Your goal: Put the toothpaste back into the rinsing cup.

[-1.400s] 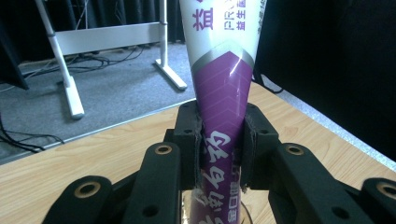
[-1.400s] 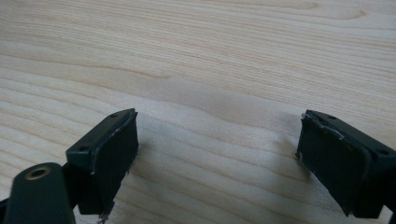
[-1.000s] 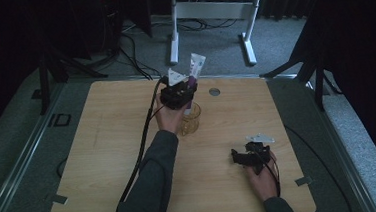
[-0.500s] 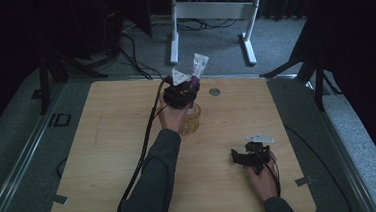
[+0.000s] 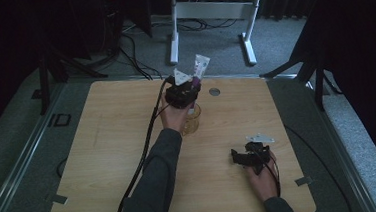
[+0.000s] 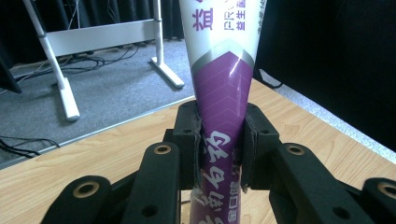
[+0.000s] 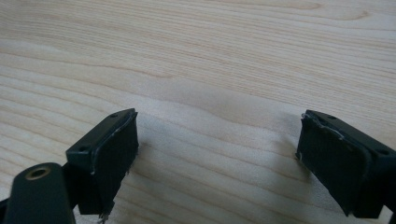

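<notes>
the left gripper is clamped on a purple and white tube, its pads pressing both sides of the purple lower part. the tube stands nearly upright, its flat white end tilted toward the far edge of the table, over a clear glass near the middle of the far half. the right gripper rests near the near right corner, well apart, its jaws wide with bare wood between them.
</notes>
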Tool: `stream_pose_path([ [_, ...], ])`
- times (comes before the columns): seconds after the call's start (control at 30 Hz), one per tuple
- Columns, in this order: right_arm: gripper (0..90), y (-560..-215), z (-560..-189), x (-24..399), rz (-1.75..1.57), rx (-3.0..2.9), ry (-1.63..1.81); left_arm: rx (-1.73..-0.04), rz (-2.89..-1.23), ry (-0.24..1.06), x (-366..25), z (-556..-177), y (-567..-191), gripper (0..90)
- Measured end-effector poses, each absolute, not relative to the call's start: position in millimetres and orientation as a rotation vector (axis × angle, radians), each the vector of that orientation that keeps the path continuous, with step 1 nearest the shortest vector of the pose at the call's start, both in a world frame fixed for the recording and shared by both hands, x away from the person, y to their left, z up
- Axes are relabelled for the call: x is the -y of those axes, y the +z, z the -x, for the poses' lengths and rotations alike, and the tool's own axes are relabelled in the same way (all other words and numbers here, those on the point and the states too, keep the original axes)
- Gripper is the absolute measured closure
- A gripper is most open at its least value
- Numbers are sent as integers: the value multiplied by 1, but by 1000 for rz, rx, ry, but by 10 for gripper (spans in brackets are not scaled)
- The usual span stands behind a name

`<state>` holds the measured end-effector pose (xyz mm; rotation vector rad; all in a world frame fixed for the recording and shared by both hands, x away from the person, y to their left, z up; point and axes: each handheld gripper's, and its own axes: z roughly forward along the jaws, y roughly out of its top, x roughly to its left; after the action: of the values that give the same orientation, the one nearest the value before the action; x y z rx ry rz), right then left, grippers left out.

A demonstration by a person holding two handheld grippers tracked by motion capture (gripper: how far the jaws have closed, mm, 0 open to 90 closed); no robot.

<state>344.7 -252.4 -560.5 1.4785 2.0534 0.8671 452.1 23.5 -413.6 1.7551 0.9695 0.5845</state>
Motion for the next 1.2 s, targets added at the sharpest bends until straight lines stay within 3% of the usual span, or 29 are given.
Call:
stream_pose_path([
  [1.2,123,-560,-344,252,-1478,-2056,869,-1032,-1819,555,-23,-458,-439,704],
])
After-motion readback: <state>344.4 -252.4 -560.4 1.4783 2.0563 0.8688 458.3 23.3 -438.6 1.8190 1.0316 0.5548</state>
